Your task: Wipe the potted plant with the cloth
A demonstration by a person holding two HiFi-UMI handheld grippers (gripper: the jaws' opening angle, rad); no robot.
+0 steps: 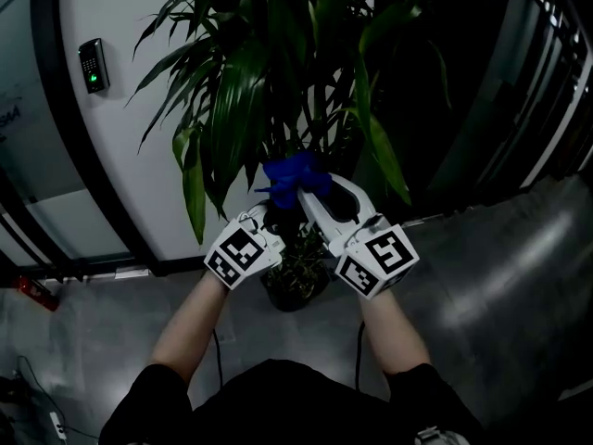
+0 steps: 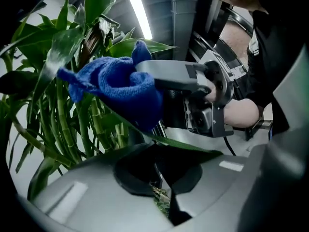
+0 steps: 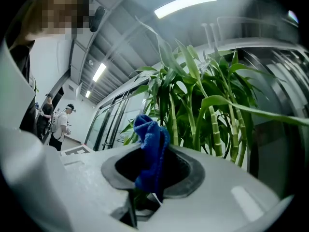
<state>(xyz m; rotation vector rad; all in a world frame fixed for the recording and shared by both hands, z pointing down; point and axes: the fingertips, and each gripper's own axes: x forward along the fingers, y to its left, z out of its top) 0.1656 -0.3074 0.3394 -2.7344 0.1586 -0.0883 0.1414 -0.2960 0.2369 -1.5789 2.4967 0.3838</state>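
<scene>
The potted plant (image 1: 278,72) has tall bamboo-like stalks and long green leaves; its dark pot (image 1: 296,290) stands on the floor below my hands. A blue cloth (image 1: 295,179) is bunched at the tip of my right gripper (image 1: 308,195), which is shut on it. In the right gripper view the blue cloth (image 3: 150,151) hangs between the jaws with a bit of green under it. My left gripper (image 1: 269,216) is just left of it. In the left gripper view a long leaf (image 2: 188,146) crosses that gripper's (image 2: 163,170) nearly closed jaws, right below the blue cloth (image 2: 120,88).
A white wall with a keypad (image 1: 94,65) stands behind the plant at the left. Dark glass panels (image 1: 519,82) are at the right. Two people (image 3: 60,124) stand far off in the hall. A red object (image 1: 32,288) lies on the grey floor at the left.
</scene>
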